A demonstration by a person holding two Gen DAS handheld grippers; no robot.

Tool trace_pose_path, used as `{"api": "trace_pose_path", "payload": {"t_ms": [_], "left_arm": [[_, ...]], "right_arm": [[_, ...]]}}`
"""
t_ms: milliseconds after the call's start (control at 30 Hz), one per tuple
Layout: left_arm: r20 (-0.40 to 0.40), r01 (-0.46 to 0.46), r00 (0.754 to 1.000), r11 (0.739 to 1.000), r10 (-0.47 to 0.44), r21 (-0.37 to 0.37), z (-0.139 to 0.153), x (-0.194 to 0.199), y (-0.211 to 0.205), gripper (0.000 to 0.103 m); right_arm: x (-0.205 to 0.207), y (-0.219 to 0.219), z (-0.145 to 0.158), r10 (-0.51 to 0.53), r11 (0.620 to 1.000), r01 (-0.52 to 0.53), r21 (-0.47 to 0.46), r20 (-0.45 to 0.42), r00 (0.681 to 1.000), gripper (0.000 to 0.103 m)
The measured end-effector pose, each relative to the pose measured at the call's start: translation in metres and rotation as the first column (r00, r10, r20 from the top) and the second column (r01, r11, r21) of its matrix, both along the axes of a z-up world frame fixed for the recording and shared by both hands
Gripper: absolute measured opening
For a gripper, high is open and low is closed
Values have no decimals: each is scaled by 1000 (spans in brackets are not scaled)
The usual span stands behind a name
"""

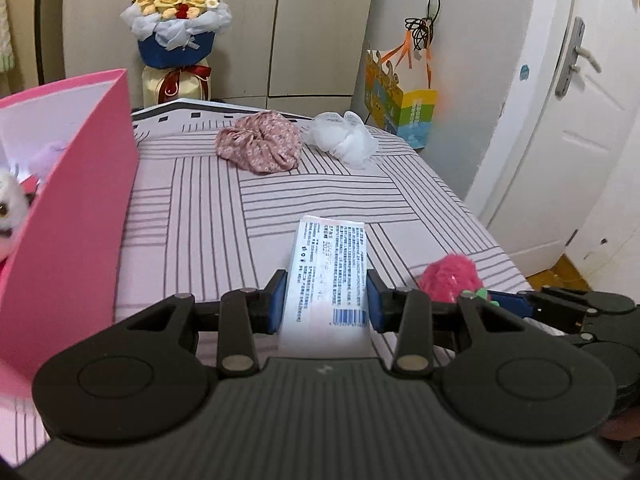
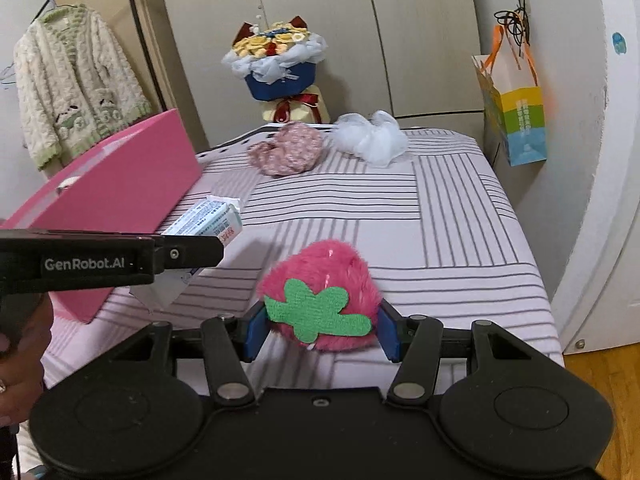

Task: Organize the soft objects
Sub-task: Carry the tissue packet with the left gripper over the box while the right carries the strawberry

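My left gripper is shut on a white and blue tissue pack with a barcode, held above the striped bed. My right gripper is shut on a fuzzy pink strawberry plush with a green felt leaf. The two grippers are side by side: in the right wrist view the left gripper and its tissue pack show at the left. An open pink box stands on the bed's left side, with a white plush toy inside. A floral pink cloth and a white mesh bundle lie at the bed's far end.
A flower bouquet stands behind the bed against the wardrobe doors. A colourful paper bag hangs on the right wall near a white door. A fluffy cardigan hangs at the left. Wooden floor shows past the bed's right edge.
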State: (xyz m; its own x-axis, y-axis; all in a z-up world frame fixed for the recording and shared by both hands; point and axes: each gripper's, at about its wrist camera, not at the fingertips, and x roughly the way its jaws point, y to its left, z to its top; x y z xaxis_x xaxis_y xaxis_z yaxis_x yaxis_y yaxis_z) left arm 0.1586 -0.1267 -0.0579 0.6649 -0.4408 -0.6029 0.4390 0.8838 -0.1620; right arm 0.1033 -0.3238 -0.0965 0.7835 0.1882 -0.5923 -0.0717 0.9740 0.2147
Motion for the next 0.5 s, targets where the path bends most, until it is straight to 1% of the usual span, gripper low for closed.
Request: {"api": "trace_pose_path", "payload": {"t_ms": [133, 200, 300, 400, 467, 500], "left_arm": [[-17, 27, 999, 1000, -27, 15, 6, -18, 16, 39], [-29, 44, 999, 999, -44, 6, 10, -26, 27, 39], [-52, 66, 996, 998, -67, -21, 20, -36, 44, 39], [-74, 88, 993, 995, -91, -46, 30, -43, 58, 39], [-78, 94, 992, 994, -98, -46, 37, -48, 67, 39], [-75, 89, 993, 995, -91, -35, 41, -51, 72, 39]], "right_arm": [[-14, 10, 9, 45, 999, -45, 4, -8, 999, 60], [-18, 14, 14, 84, 996, -84, -3, -23, 996, 60], [-22, 19, 24, 162, 987, -162, 2, -58, 985, 60], [-25, 25, 38, 217, 976, -218, -9, -71, 974, 60], [-27, 31, 49, 257, 966, -258, -11, -73, 964, 60], [-28, 36, 56, 285, 958, -287, -15, -75, 955, 60]]}}
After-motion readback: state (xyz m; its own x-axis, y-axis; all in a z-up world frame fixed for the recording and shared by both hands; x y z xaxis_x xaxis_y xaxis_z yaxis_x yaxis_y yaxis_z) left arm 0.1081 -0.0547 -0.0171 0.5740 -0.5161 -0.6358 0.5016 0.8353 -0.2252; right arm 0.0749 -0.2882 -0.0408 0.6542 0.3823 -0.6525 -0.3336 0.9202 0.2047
